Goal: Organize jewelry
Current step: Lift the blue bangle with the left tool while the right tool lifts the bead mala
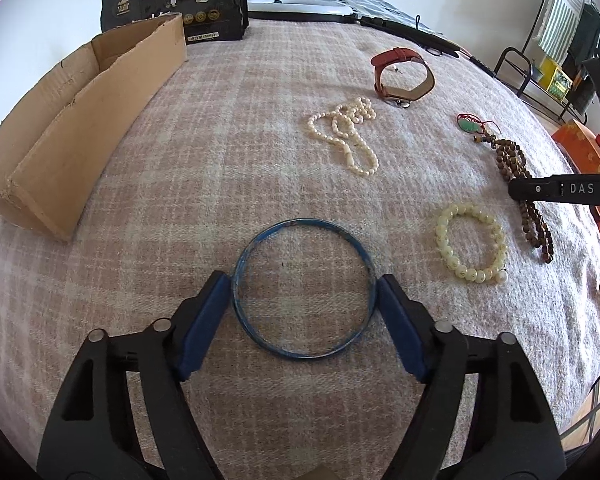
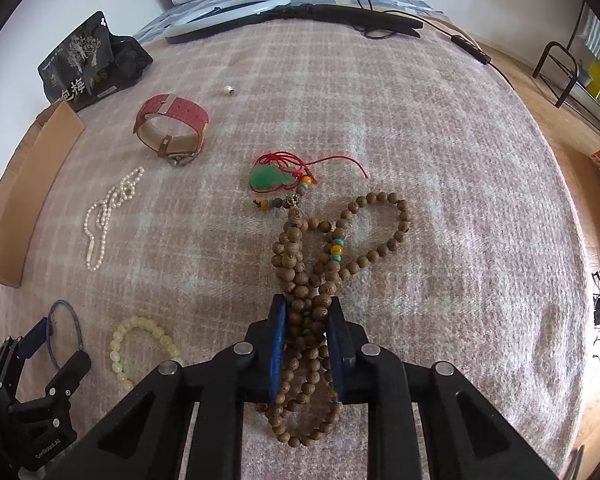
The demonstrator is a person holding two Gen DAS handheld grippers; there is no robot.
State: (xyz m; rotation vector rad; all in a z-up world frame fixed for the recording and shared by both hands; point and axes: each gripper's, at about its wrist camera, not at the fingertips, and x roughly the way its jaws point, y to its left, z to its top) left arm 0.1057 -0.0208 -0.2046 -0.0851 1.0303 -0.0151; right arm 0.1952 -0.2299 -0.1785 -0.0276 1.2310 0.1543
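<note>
Nearest me, I'm pinching my right gripper (image 2: 306,316) nearly closed on the wooden bead strand (image 2: 300,280) while my left gripper (image 1: 305,296) is clasping the blue bangle (image 1: 305,288) on the blanket (image 1: 220,140), pearl necklace (image 1: 350,132) lying beyond.

Your left gripper (image 1: 304,280) and right gripper (image 2: 306,312) look alike: matte black plastic arms with triangular cut-outs, round silver rivets at the joints, and blue pads lining the fingers (image 1: 204,320). White lettering marks one arm.
</note>
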